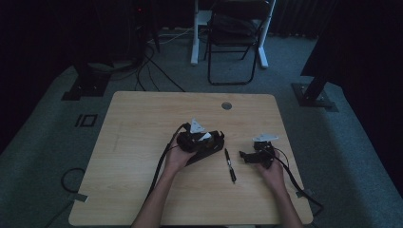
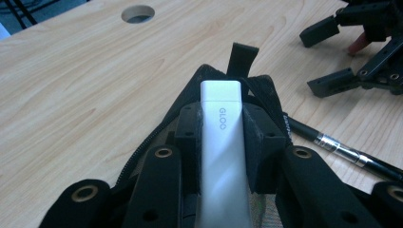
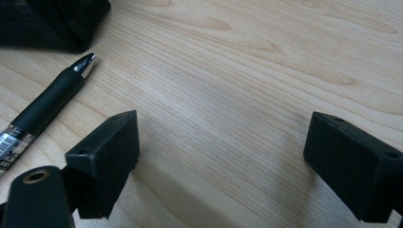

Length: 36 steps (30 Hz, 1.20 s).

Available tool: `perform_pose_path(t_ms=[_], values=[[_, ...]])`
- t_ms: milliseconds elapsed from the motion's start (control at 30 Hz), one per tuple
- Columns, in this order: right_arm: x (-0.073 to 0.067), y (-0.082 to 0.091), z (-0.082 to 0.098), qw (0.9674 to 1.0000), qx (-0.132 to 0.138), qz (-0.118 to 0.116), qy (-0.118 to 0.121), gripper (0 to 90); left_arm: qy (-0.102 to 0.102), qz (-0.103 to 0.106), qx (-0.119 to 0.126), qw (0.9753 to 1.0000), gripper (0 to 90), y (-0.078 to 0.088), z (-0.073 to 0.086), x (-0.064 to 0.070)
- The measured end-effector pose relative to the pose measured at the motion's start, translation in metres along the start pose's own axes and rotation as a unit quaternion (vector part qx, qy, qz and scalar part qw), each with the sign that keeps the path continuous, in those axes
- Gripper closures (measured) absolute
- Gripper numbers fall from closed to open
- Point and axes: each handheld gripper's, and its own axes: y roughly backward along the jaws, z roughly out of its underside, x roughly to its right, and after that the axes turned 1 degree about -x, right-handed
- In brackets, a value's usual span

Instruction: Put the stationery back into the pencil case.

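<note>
High view: two grippers over a wooden table (image 1: 142, 123), pen (image 1: 230, 165) lying between them.

Left gripper (image 2: 221, 124) clamped on a white stick (image 2: 221, 142) marked GLOO, held above a black zip pouch (image 2: 209, 80) near the table's middle. Right gripper (image 3: 223, 156) spread wide, nothing between its jaws, low over bare wood at the right; same gripper (image 2: 351, 52) seen at far right in the left gripper view. Pen's black grip and silver tip (image 3: 84, 63) just left of the right gripper's left jaw, pointing toward the pouch corner (image 3: 52, 21). Round cable hole (image 1: 226, 105) at the far edge. Folding chair (image 1: 233, 38) on the carpet beyond.
</note>
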Motion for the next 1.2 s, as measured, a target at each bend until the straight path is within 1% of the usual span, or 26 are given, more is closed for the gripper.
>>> perform_pose_path(t_ms=[133,267,400,433,467,533,600,700,800,833,900,1033,1200], values=[[0.0,0.0,0.0,1.0,0.0,0.0,0.0,11.6,-0.003,0.003,-0.006,1.0,70.6,-0.003,0.0,0.002],[0.0,0.0,0.0,1.0,0.0,0.0,0.0,11.6,0.0,0.005,-0.008,1.0,70.4,-0.005,0.0,0.003],[0.0,0.0,0.0,1.0,0.0,0.0,0.0,11.6,-0.007,0.011,-0.014,0.9998,70.3,-0.007,0.0,0.006],[0.0,0.0,0.0,1.0,0.0,0.0,0.0,11.7,-0.007,0.01,-0.015,0.9998,70.2,-0.007,0.0,0.006],[0.0,0.0,0.0,1.0,0.0,0.0,0.0,11.7,-0.006,0.015,-0.013,0.9998,70.4,-0.007,0.0,0.007],[0.0,0.0,0.0,1.0,0.0,0.0,0.0,11.6,-0.01,0.014,-0.014,0.9998,70.7,-0.008,0.0,0.008],[0.0,0.0,0.0,1.0,0.0,0.0,0.0,11.6,-0.013,0.018,-0.016,0.9996,70.8,-0.008,0.0,0.009],[0.0,0.0,0.0,1.0,0.0,0.0,0.0,11.6,-0.013,0.02,-0.017,0.9996,70.4,-0.009,-0.001,0.01],[0.0,0.0,0.0,1.0,0.0,0.0,0.0,11.6,-0.012,0.017,-0.024,0.9995,62.6,-0.012,-0.002,0.011],[0.0,0.0,0.0,1.0,0.0,0.0,0.0,11.6,-0.012,0.016,-0.025,0.9995,61.6,-0.012,-0.002,0.011],[0.0,0.0,0.0,1.0,0.0,0.0,0.0,11.7,-0.011,0.017,-0.024,0.9995,60.8,-0.012,-0.002,0.011],[0.0,0.0,0.0,1.0,0.0,0.0,0.0,11.6,-0.017,0.013,-0.027,0.9994,60.9,-0.012,-0.004,0.012],[0.0,0.0,0.0,1.0,0.0,0.0,0.0,11.7,-0.014,0.013,-0.021,0.9996,60.9,-0.01,-0.004,0.013]])
